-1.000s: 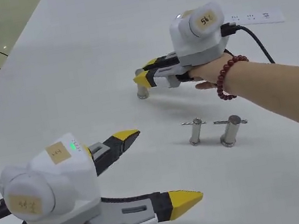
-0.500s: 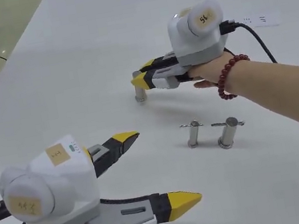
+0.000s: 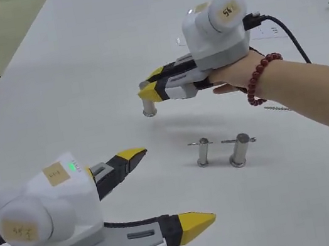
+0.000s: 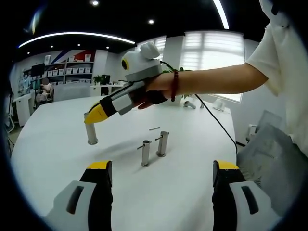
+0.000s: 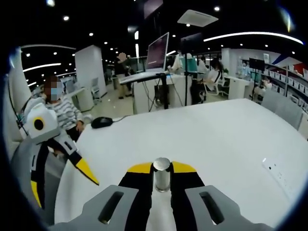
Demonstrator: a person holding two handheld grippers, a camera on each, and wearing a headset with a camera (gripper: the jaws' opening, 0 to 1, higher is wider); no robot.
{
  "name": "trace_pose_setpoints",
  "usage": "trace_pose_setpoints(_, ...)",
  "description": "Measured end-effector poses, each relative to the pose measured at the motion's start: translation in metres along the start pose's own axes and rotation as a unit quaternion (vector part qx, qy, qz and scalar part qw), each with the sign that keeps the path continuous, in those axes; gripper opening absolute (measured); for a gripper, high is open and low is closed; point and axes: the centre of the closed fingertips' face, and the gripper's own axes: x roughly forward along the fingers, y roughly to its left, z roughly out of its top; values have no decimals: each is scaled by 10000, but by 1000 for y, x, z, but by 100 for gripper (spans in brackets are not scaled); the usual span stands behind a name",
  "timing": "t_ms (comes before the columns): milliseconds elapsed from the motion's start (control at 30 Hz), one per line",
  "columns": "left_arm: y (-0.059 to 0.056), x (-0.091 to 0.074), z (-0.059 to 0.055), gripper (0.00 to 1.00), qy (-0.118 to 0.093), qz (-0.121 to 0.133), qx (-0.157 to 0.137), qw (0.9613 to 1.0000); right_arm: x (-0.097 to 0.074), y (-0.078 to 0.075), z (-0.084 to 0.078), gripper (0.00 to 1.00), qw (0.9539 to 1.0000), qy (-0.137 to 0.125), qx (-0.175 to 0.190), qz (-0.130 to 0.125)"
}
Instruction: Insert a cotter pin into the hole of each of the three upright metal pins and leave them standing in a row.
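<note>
Metal pins already carrying cotter pins stand as a pair on the white table, and that pair is your landmark: your left gripper hovers to its left and nearer you, jaws spread wide with nothing between them. Farther out, left of the pair, your right gripper has its jaws clenched on the top of the bare metal pin, which stands upright. A loose cotter pin lies right of the pair, beyond it.
</note>
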Motion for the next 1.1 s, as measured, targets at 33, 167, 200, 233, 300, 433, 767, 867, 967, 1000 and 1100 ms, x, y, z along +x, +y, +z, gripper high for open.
trace_pose_setpoints(33,0,0,0,86,-2,2,5,10000,1,0,1,13,10000,7,-36,27)
trace_pose_setpoints(167,-2,-2,2,86,-10,6,23,10000,-10,10,5,13,9997,32,-199,170)
trace_pose_setpoints(200,-2,-3,2,86,-10,7,29,10000,-12,12,6,13,9996,39,-206,198)
trace_pose_setpoints(233,-3,-3,2,86,-9,9,32,10000,-14,15,6,13,9995,48,-225,231)
trace_pose_setpoints(300,-3,-4,2,86,-9,13,39,10000,-19,21,6,13,9989,81,-309,330)
trace_pose_setpoints(433,-5,-6,3,86,-16,26,50,10000,-29,33,6,13,9980,90,-357,511)
trace_pose_setpoints(767,-9,-8,4,86,-5,23,101,9999,-50,59,-1,13,9941,112,-548,934)
trace_pose_setpoints(867,-11,-8,5,86,-11,9,115,9999,-58,64,-7,13,9930,152,-587,1016)
trace_pose_setpoints(967,-13,-9,5,86,-7,-1,122,9999,-65,70,-10,13,9922,174,-589,1087)
trace_pose_setpoints(1000,-14,-9,4,86,4,-2,129,9999,-68,72,-13,13,9917,189,-606,1116)
trace_pose_setpoints(1100,-16,-9,5,86,5,-10,148,9999,-75,77,-17,13,9906,224,-636,1191)
